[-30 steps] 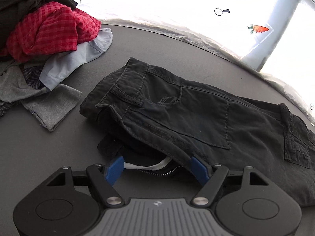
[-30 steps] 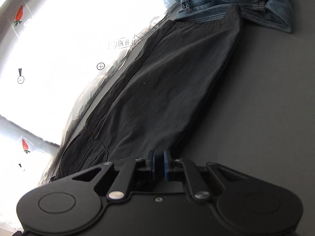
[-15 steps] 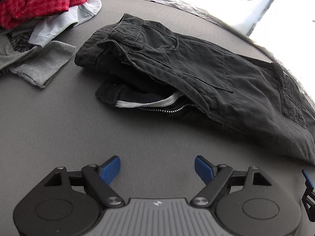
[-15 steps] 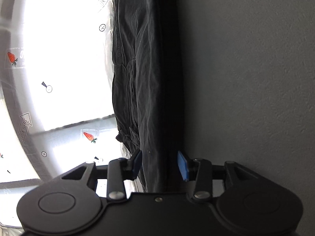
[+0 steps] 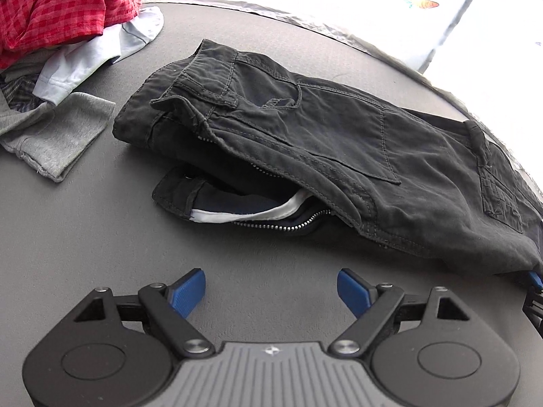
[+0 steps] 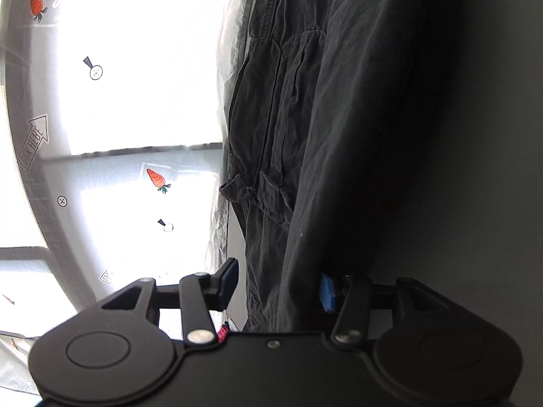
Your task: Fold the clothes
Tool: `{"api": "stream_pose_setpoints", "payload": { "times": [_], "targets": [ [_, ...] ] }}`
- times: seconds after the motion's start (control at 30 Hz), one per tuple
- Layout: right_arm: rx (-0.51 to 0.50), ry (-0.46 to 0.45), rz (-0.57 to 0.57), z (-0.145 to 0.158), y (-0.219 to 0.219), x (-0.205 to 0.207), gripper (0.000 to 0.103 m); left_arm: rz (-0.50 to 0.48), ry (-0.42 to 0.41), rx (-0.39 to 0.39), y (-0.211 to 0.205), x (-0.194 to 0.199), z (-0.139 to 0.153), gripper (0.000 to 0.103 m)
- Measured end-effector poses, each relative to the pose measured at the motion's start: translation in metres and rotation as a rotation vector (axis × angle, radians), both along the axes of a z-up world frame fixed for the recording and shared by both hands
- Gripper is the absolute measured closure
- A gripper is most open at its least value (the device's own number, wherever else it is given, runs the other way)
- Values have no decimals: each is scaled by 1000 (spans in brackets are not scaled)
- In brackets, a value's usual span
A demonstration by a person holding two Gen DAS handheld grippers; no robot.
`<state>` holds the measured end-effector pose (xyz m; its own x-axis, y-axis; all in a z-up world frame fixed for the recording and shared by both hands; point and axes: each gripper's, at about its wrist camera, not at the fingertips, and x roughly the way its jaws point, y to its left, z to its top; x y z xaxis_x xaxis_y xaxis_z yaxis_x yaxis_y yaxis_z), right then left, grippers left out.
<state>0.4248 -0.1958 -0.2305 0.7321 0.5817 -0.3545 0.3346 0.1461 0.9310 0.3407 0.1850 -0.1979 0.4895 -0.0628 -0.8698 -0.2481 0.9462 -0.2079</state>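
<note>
Your left tongs (image 5: 271, 288) stand wide apart over bare bench (image 5: 101, 244); the right tongs (image 6: 278, 288) are apart around the trouser leg. Ahead lie the black trousers (image 5: 339, 135), soft and floppy but rather heavy; take the thick waistband (image 5: 200, 101).

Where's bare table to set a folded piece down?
Free: grey table between the open left gripper and the black trousers, running left below the grey garment. Crowded: clothes pile far left; trousers span the right, where the open right gripper straddles them.

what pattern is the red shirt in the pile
Red checked shirt, clearest in the left wrist view.
</note>
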Motion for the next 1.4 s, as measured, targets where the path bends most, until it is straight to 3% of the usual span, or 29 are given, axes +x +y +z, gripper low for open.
{"api": "stream_pose_setpoints", "payload": {
  "times": [0.33,0.57,0.7,0.8,1.1,1.23,1.4],
  "targets": [
    [-40,-11,89,19,10,12,50,-53,11,29,-8,5,-7,6],
    [-81,-26,132,34,29,25,50,-120,45,108,-22,12,-15,1],
    [-170,35,215,29,40,35,49,-176,72,199,-35,16,-19,0],
    [-219,71,260,21,52,41,51,-177,64,195,-33,16,-20,0],
    [-119,-22,295,51,68,79,45,-180,61,205,-35,18,-19,0],
    [-375,-4,432,49,89,91,48,-180,58,205,-36,18,-18,0],
    [-327,0,527,27,118,98,45,-182,52,206,-35,18,-17,0]
  ]
}}
